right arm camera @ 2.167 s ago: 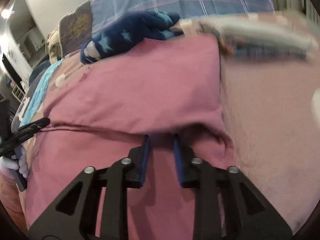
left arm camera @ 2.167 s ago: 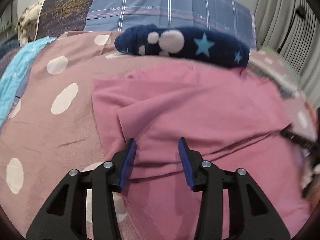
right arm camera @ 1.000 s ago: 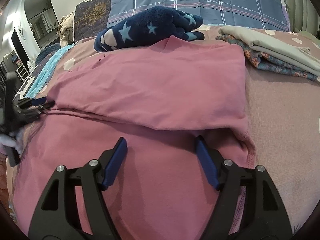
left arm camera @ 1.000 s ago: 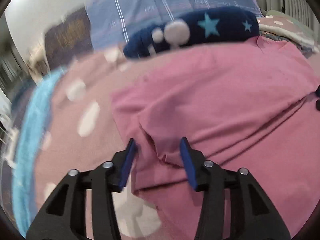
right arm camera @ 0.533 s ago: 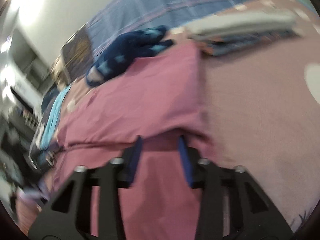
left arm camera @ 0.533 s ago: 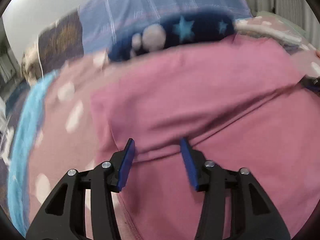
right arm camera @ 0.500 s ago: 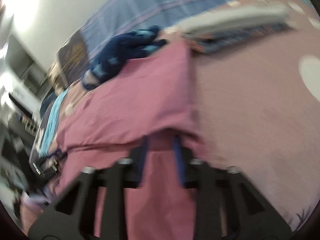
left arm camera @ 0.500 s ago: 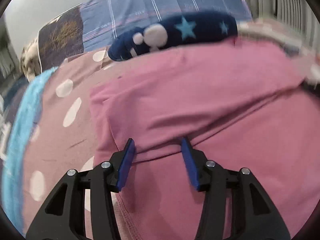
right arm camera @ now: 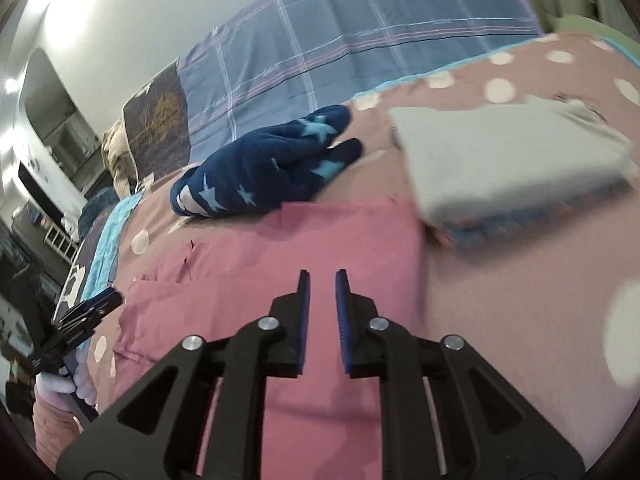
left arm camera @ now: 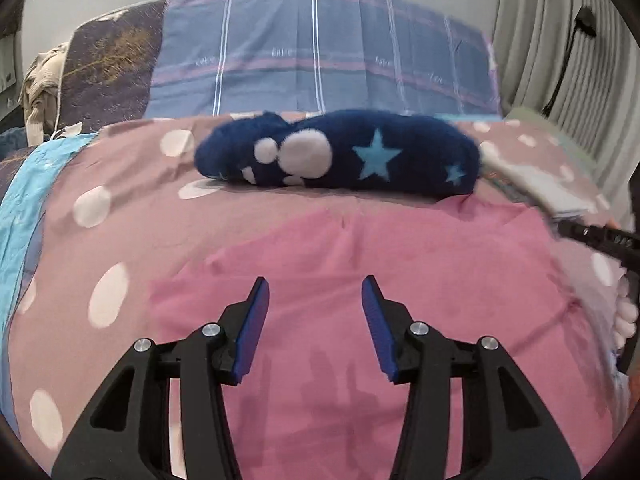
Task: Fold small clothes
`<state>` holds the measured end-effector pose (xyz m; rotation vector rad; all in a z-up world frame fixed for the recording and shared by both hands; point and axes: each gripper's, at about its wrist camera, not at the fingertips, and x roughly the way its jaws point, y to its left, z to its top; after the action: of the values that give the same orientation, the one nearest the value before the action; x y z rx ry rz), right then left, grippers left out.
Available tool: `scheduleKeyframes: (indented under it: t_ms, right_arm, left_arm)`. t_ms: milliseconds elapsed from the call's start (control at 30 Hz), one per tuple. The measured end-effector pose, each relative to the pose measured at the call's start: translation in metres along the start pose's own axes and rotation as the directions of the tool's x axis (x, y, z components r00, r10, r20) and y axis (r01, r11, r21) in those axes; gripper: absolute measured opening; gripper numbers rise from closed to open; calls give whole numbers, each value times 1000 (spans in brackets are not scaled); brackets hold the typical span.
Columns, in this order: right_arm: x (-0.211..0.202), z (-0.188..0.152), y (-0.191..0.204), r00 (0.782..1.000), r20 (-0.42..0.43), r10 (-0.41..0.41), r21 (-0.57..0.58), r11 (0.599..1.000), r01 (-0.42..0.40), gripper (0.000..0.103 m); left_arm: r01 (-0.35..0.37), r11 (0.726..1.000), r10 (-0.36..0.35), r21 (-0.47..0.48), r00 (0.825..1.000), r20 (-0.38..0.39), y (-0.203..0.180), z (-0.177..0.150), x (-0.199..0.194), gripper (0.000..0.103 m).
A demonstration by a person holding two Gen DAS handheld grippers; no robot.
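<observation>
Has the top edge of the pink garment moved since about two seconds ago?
Yes. The pink garment top edge now lies short of the navy star-print plush, nearer the camera, leaving spotted bedspread between them.

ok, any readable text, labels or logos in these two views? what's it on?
"love": small white script repeated along the stripes of the blue plaid pillow, legible in the left wrist view only.
Same pillow in the right wrist view: marks too blurred to read.
Nothing readable on the pink garment, navy star fleece or either gripper.
</observation>
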<state>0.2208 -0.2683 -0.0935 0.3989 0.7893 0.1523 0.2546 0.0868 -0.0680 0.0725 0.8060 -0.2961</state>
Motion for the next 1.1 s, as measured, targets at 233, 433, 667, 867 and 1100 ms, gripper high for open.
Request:
scheduleKeyframes:
  t_ms: [233, 433, 667, 867, 1100]
  right_arm:
    - [78, 13, -25, 978, -105, -181, -25, 984, 179, 8]
    - [76, 2, -46, 996, -30, -81, 29, 996, 81, 4]
    - [15, -12, -23, 997, 7, -76, -35, 996, 76, 21]
    - [-84, -92, -43, 996, -75, 41, -131, 990, -51, 33]
    - [-134, -164, -58, 982, -137, 130, -50, 989, -138, 34]
  left_arm:
    - [-256, 959, 268, 122, 959, -95, 11, 15, 83, 71]
    - [-283, 958, 286, 47, 956, -65, 30, 12, 81, 82]
    - [-206, 974, 193, 89, 972, 136, 4, -18, -45, 68]
    - [-62, 998, 61, 31, 998, 31, 30, -138, -132, 70]
    - [117, 992, -118, -49, 993, -25, 15, -223, -170, 71]
